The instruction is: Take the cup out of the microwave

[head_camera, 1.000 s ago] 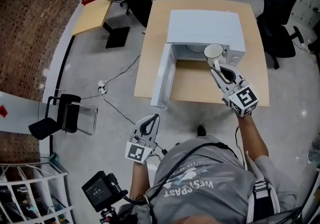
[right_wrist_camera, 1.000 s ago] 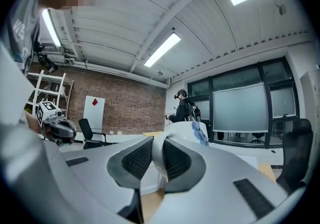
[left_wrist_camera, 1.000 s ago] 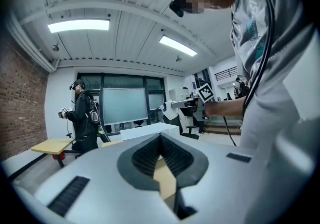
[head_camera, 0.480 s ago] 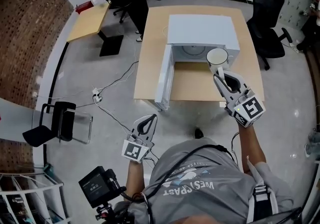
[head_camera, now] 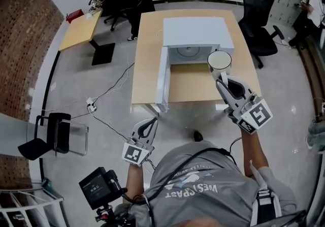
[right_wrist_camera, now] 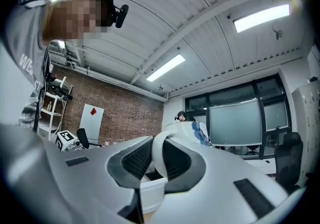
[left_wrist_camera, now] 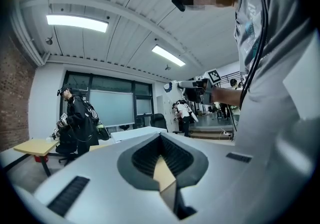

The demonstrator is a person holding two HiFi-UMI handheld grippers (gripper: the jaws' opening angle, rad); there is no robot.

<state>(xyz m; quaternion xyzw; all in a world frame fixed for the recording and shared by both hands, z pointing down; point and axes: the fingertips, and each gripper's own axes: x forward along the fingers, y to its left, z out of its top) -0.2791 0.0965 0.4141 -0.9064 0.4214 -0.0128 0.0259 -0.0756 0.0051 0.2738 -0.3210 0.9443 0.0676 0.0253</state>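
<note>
Cup (head_camera: pixel 219 61) is held by its handle in the right gripper (head_camera: pixel 219 77) and has been pulled farther out of the microwave (head_camera: pixel 195 32); the left gripper (head_camera: pixel 153 121) is kept shut, empty.

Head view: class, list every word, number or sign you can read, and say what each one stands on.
"WEST COAST", upside down, middle letters unclear: back of the person's grey shirt.
Small curved line beside it: too small to read.
Square markers on the right claw and left claw: patterns only, no letters.
Cup, microwave: no print seen.
</note>
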